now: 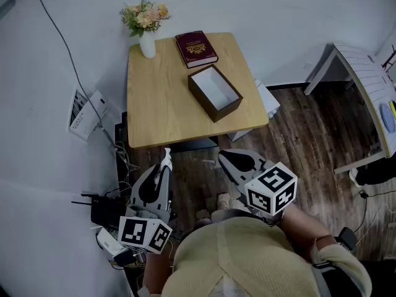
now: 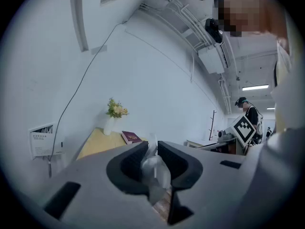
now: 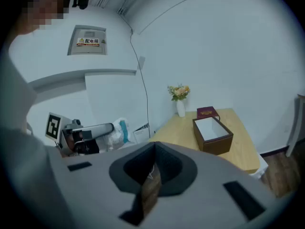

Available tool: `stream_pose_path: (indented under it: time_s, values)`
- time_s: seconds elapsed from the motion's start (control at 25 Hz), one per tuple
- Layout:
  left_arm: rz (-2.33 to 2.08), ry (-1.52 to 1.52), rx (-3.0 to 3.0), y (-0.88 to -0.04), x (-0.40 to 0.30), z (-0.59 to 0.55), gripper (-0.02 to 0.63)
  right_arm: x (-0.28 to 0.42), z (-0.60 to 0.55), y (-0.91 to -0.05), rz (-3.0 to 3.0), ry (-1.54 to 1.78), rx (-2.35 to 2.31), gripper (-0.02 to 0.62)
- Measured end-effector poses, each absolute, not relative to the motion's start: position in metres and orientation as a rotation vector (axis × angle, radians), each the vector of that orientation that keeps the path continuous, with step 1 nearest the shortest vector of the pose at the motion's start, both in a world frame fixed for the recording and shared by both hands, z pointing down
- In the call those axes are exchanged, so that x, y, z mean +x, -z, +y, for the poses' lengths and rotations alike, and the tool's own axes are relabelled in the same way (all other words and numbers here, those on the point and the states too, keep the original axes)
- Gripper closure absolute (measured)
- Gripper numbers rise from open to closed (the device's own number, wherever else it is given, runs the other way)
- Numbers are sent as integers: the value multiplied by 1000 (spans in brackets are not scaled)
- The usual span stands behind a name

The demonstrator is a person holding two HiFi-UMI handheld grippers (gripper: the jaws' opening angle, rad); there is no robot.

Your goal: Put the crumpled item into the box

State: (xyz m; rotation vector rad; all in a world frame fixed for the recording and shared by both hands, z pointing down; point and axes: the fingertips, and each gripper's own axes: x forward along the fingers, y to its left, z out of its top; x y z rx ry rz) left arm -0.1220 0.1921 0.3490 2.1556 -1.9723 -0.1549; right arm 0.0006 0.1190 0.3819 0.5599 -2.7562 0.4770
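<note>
Left gripper [image 2: 151, 149]: jaws closed on the crumpled item [image 2: 155, 170], a white, papery wad. Pads pinch its middle, with loose ends poking above and below the tips. Right gripper [image 3: 151, 151]: jaws together, nothing in them. Both are held low near the person's body, short of the table [image 1: 162, 113].

Risks:
- The wad looks soft and springy. A thin pinch could let it creep out during the carry, and it would land on the wood floor [image 1: 297, 129], not the table.
- The open box [image 1: 215, 93] sits skewed and looks light. A jaw catching its wall might shove it toward the near right edge.
- On release, the wad may cling to a pad or bounce off the rim.

Room:
- The near half of the tabletop is bare, so a straight approach over the front edge is open.
- A maroon book [image 1: 195, 48] lies just behind the box. A vase of flowers [image 1: 146, 26] stands at the far left corner, well apart.
- Cables and a router [image 1: 106, 210] lie beside the left gripper.
</note>
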Motion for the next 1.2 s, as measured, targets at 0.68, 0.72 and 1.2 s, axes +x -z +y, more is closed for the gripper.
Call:
stream_pose_path:
  time_s: [0.68,0.72,1.2]
  values:
    - [-1939,115,2138,-362,-114,158,535,-2,82,-391,-2754,-619,543,566]
    - [-1934,108,2140,-363,-112,154,535,-1,79,-392,-2752,-626,539,566]
    - [-1875,55,2141,-372,-80,102,535,14,41,-406,-2739,-683,491,566]
